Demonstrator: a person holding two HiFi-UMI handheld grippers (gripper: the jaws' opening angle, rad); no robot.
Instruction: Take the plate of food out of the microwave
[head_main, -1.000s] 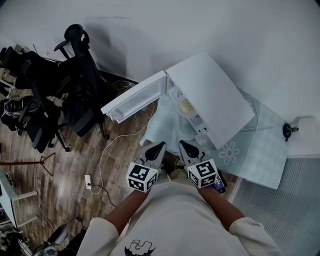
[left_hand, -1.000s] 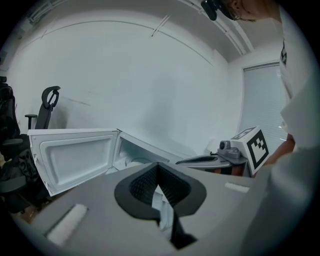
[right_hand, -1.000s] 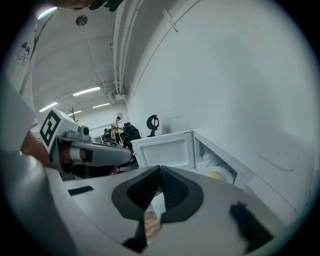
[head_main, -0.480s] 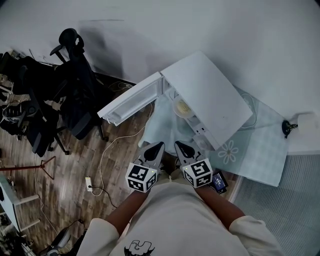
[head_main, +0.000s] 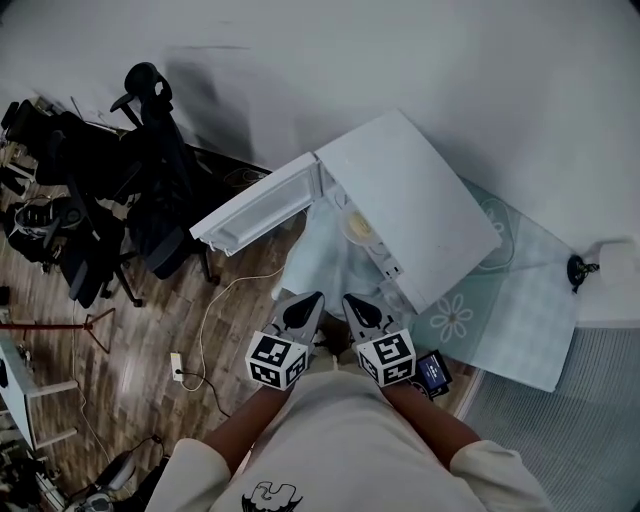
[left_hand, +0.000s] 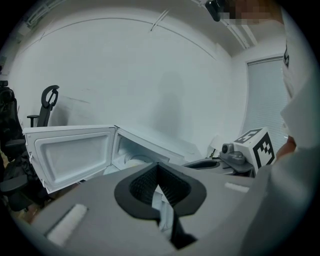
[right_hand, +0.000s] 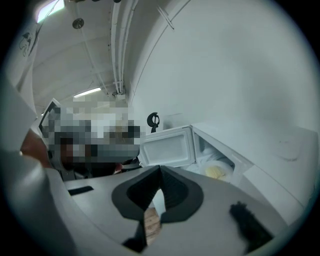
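The white microwave (head_main: 410, 200) stands on a table with its door (head_main: 255, 205) swung open to the left. Inside sits a plate of pale yellow food (head_main: 357, 226), also seen in the right gripper view as the plate (right_hand: 216, 171). My left gripper (head_main: 312, 300) and right gripper (head_main: 353, 302) hover side by side in front of the opening, short of the cavity. Both are shut and hold nothing. In the left gripper view the left gripper (left_hand: 158, 168) points at the open cavity (left_hand: 131, 159). The right gripper (right_hand: 160, 171) aims left of the plate.
A light blue tablecloth (head_main: 490, 310) with a flower print covers the table. A dark small device (head_main: 432, 372) lies near its front edge. Black office chairs (head_main: 150, 190) stand on the wooden floor at left, with a power strip (head_main: 176, 362) and cable.
Both grippers sit slightly lower and further left in the head view, still shut and side by side. The microwave and open door have shifted a little in the frame.
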